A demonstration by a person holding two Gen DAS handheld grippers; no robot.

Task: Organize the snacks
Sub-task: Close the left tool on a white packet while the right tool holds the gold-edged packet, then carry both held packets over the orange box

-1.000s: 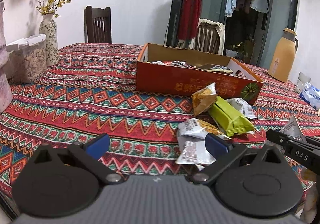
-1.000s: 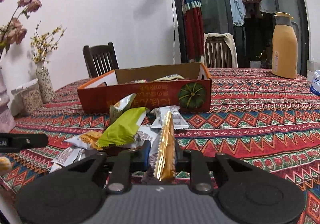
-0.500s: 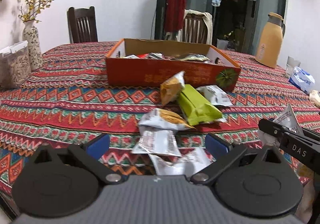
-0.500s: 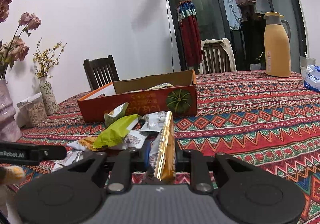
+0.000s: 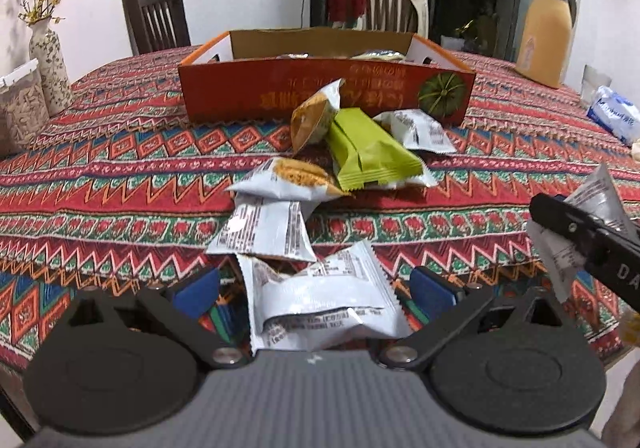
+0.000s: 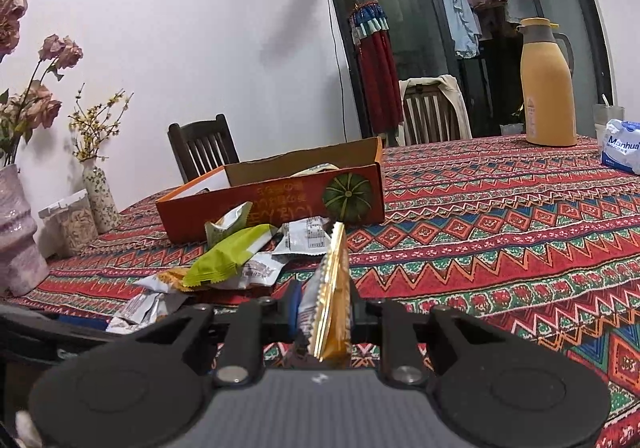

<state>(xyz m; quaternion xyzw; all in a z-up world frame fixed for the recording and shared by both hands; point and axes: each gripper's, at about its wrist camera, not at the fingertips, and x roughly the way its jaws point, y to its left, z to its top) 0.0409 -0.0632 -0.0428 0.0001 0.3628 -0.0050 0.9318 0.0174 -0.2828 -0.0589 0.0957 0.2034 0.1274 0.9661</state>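
Several snack packets lie in a heap before an orange cardboard box [image 5: 320, 96] [image 6: 280, 204] that holds a few more. A green packet [image 5: 368, 152] [image 6: 232, 256] tops the heap. My left gripper [image 5: 316, 288] is open, its blue pads on either side of a white packet [image 5: 320, 300] on the cloth, not pressing it. My right gripper [image 6: 324, 304] is shut on a silver and gold snack packet [image 6: 328, 296], held upright on edge. That gripper with its packet [image 5: 580, 224] shows at the right edge of the left wrist view.
A patterned red tablecloth [image 6: 500, 228] covers the table. Vases with flowers [image 6: 96, 188] and a clear container [image 6: 72, 224] stand at the left. An orange thermos [image 6: 546, 84], a cup and a tissue pack [image 6: 622, 146] stand at the far right. Two chairs are behind the table.
My left gripper has moved rightward and down over the heap, so a white packet now lies between its open fingers. The right gripper has shifted slightly, still holding its packet.
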